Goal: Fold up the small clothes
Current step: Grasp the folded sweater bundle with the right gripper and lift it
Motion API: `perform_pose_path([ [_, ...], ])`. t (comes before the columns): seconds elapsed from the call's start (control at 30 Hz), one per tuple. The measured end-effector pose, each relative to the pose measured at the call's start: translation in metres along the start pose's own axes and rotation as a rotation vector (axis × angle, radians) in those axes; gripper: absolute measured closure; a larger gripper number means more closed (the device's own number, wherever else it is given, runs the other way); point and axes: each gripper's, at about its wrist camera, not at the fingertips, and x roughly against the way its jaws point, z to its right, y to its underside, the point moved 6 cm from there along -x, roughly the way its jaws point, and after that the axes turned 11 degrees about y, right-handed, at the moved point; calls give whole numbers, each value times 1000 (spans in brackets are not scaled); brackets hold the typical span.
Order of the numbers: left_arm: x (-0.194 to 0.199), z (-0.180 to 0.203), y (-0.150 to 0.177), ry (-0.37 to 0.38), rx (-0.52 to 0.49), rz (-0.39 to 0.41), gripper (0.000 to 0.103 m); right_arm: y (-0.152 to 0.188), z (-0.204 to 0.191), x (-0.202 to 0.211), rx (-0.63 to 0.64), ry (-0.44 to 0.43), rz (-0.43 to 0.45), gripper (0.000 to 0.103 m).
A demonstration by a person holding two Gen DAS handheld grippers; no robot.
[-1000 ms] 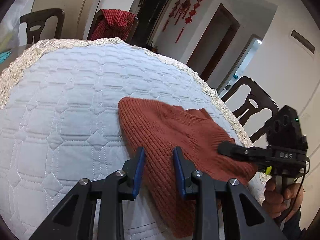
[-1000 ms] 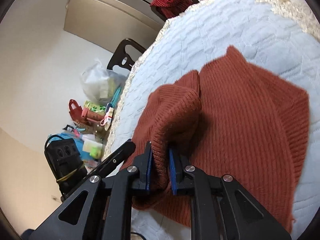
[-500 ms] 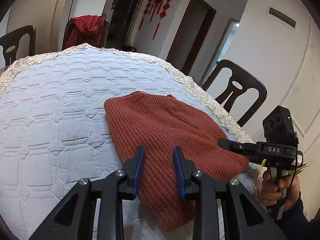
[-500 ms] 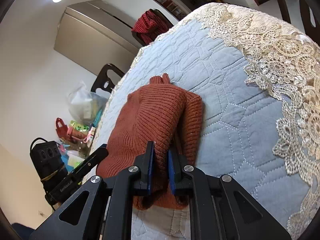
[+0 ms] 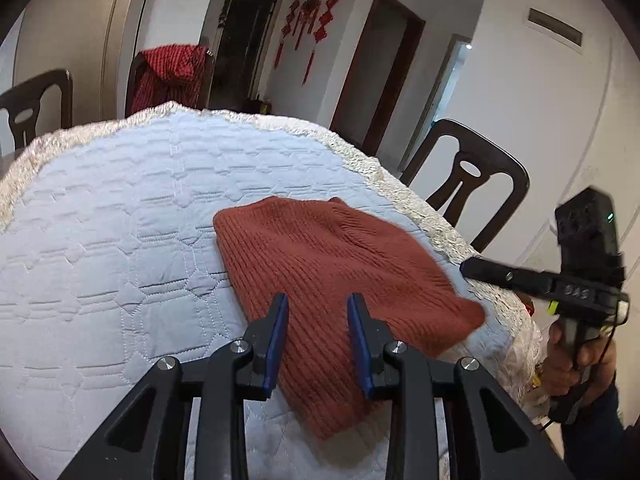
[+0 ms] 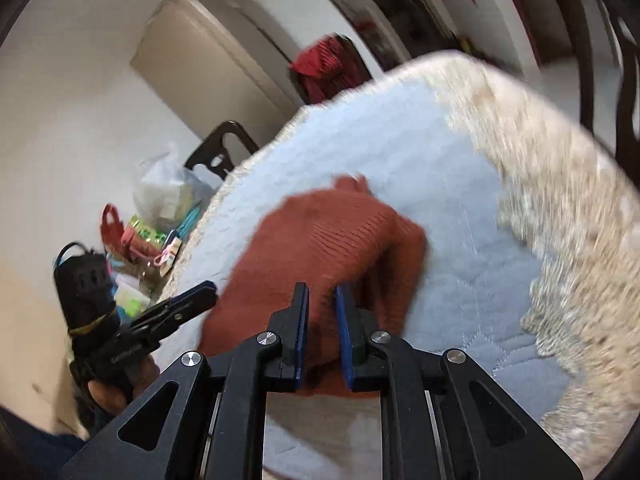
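Since a second ago our right gripper point(image 6: 322, 300) has let go of the rust sweater point(image 5: 332, 276), jaws just opening, seemingly empty through blur; left gripper point(image 5: 318, 312) hovers part-open, empty; sweater lies folded on the quilted table point(image 5: 120, 240).

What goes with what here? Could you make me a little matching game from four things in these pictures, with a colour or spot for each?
Things:
1. knitted garment
2. quilted cover
3. checked cloth
4. hanging ornaments

Descriptions:
A. pale blue, with a cream lace border
B. red, on the wall beside a dark doorway
C. rust-coloured, lying folded on the table
D. dark red, draped over a chair back beyond the table

Pairs: 1-C, 2-A, 3-D, 4-B
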Motion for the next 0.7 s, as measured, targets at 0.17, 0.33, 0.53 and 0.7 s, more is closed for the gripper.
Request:
perform_pose_path([
  [0.17,-7,16,24,9,-63,-58,70,19,-25,-3,167,38,-30,87],
  [0.33,-10,17,30,-20,-88,-58,70,38,-3,-20,159,86,-58,101],
  [0.53,-2,1,-8,-27,-45,13,70,9,-15,-3,168,92,10,97],
  [0.7,-37,-16,-13,-44,9,-39,70,-17,-14,-28,142,120,39,97],
])
